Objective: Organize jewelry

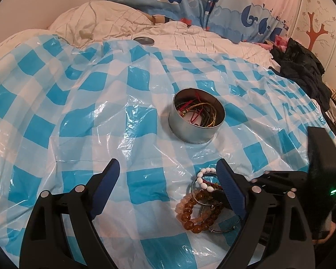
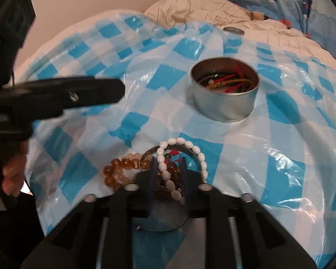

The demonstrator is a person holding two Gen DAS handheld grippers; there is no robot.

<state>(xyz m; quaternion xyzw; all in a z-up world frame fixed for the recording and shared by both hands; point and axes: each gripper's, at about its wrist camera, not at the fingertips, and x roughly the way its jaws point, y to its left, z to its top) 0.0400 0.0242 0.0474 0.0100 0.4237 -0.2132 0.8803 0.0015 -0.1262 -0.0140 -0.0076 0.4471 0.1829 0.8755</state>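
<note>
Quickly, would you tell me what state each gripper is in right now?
Left gripper: open, holding nothing.
Right gripper: nearly shut around the white bead bracelet; whether it grips cannot be told.

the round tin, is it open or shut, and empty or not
Open and not empty. The tin has no lid on, and cords and bracelets show inside. A lid lies far behind it.
</note>
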